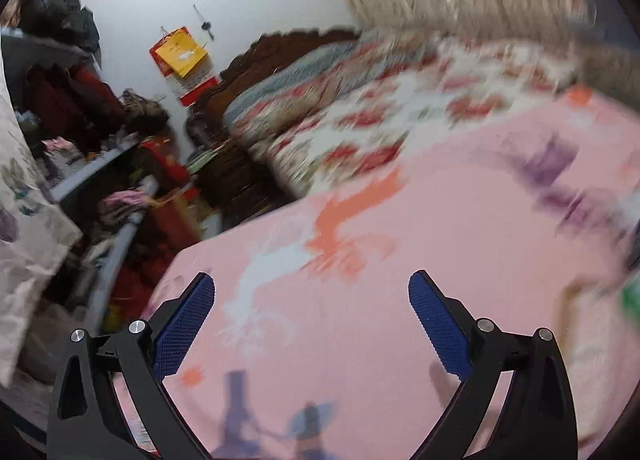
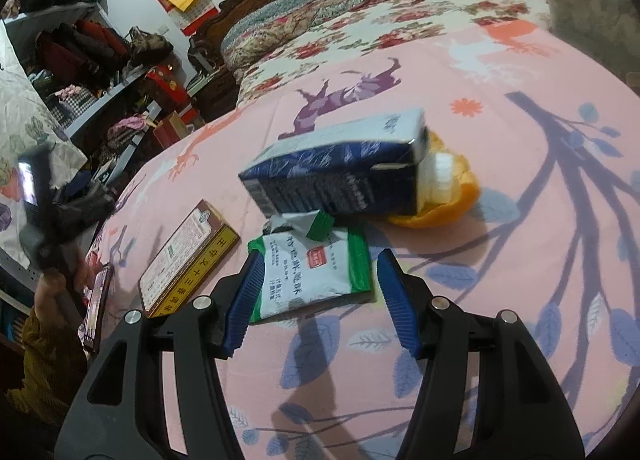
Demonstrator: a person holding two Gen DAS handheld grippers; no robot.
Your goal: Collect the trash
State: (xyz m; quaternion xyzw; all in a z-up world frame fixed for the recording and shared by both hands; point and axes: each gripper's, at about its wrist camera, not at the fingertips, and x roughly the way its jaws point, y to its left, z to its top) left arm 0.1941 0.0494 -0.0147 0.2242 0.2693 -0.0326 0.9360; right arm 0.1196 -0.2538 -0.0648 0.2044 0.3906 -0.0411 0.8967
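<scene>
My left gripper (image 1: pixel 311 292) hangs wide and empty over the pink sheet (image 1: pixel 460 260). On the sheet lie a brown box (image 2: pixel 188 260), then a green-edged packet (image 2: pixel 316 272) between my right gripper's (image 2: pixel 318 274) parted fingers, ungripped, with a blue carton (image 2: pixel 340 168) on orange peel (image 2: pixel 452 196) behind.

Both grippers, the left gripper (image 1: pixel 310 292) and the right gripper (image 2: pixel 320 272), share one build: matte black curved arms with triangular cut-outs, silver round screw heads beside each ribbed blue pad (image 2: pixel 246 300), and a mustard knitted sleeve (image 2: pixel 44 356) left of the right gripper
</scene>
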